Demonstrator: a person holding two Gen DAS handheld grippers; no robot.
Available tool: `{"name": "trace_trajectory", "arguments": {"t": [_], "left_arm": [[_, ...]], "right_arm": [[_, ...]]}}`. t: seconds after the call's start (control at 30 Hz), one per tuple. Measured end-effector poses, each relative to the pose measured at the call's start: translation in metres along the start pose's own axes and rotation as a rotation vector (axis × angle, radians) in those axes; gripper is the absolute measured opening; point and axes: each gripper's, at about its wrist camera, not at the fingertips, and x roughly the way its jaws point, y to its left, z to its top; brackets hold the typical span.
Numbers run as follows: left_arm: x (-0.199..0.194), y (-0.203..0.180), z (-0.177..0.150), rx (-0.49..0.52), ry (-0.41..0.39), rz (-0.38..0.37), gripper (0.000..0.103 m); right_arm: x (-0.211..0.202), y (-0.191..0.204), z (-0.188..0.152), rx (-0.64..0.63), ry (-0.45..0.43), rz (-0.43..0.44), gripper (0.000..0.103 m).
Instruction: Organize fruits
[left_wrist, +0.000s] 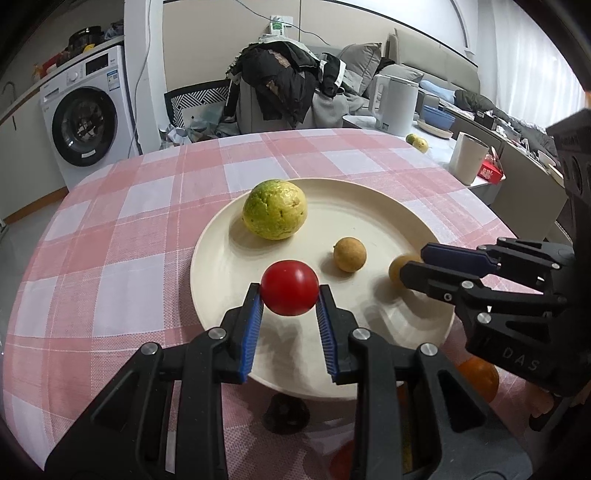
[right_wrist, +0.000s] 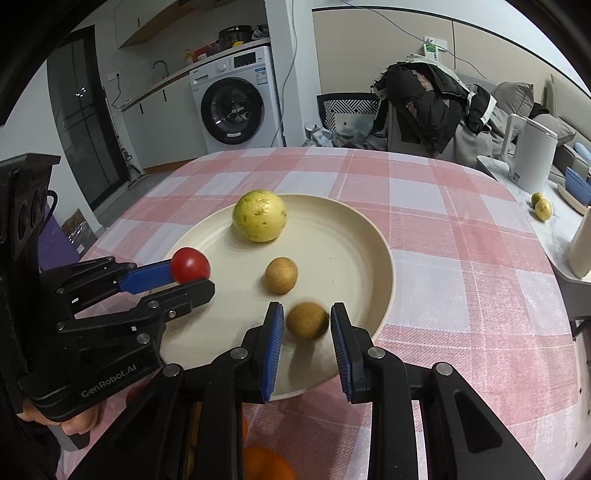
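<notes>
A cream plate (left_wrist: 369, 221) (right_wrist: 351, 236) sits on the pink checked tablecloth. It holds a large yellow-green fruit (left_wrist: 274, 209) (right_wrist: 259, 216) and a small brown fruit (left_wrist: 349, 254) (right_wrist: 281, 275). My left gripper (left_wrist: 290, 295) (right_wrist: 195, 275) is shut on a red tomato (left_wrist: 289, 287) (right_wrist: 190, 264) above the plate's near rim. My right gripper (right_wrist: 307, 325) (left_wrist: 410, 264) is open, its pads on either side of a second small brown fruit (right_wrist: 307, 320) (left_wrist: 398, 266) on the plate, with gaps on both sides.
An orange (left_wrist: 480, 376) (right_wrist: 266, 465) lies on the cloth under the grippers. A dark round object (left_wrist: 286, 411) sits near the plate's front. A white kettle (left_wrist: 397, 105), a cup (left_wrist: 467, 157) and two small fruits (right_wrist: 541, 206) stand on the side counter at right.
</notes>
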Motion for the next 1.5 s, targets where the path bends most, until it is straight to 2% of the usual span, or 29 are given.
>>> {"name": "trace_trajectory", "arguments": {"t": [0.07,0.13,0.2,0.23,0.3,0.37,0.43,0.47,0.53,0.63,0.73,1.07,1.5], "left_arm": [[-0.002,0.002,0.0,-0.004,-0.006,0.01,0.026],[-0.006,0.004,0.0,-0.008,-0.017,0.031,0.027],[-0.013,0.007,0.0,-0.015,-0.028,0.023,0.028],[-0.017,0.008,-0.001,-0.019,-0.034,0.016,0.031],[-0.025,0.009,-0.002,-0.023,-0.046,0.017,0.041],[-0.035,0.009,-0.005,-0.021,-0.058,0.022,0.061],[-0.048,0.009,-0.009,-0.016,-0.08,0.025,0.075],[-0.054,0.008,-0.011,-0.012,-0.089,0.026,0.081],[-0.068,0.007,-0.015,-0.001,-0.112,0.027,0.084],[-0.083,0.004,-0.021,0.007,-0.115,0.027,0.089],[-0.097,0.001,-0.027,0.015,-0.124,0.025,0.101],[-0.133,-0.008,-0.054,-0.011,-0.124,-0.015,0.101],[-0.138,-0.019,-0.058,0.018,-0.121,-0.015,0.101]], "right_arm": [[-0.001,-0.002,0.001,0.006,0.0,-0.005,0.029],[-0.003,-0.005,0.001,0.016,-0.009,-0.016,0.039],[-0.01,-0.007,-0.001,0.031,-0.026,-0.025,0.044],[-0.013,-0.009,-0.003,0.039,-0.032,-0.028,0.049],[-0.023,-0.012,-0.007,0.052,-0.043,-0.035,0.055],[-0.032,-0.015,-0.012,0.06,-0.056,-0.038,0.065],[-0.042,-0.018,-0.017,0.071,-0.071,-0.038,0.087],[-0.048,-0.019,-0.019,0.08,-0.082,-0.037,0.091],[-0.058,-0.022,-0.022,0.094,-0.093,-0.031,0.099],[-0.068,-0.023,-0.027,0.091,-0.093,-0.023,0.103],[-0.076,-0.02,-0.032,0.079,-0.103,-0.023,0.103],[-0.089,-0.004,-0.048,-0.001,-0.066,-0.023,0.103],[-0.075,0.014,-0.057,-0.101,0.019,-0.019,0.103]]}}
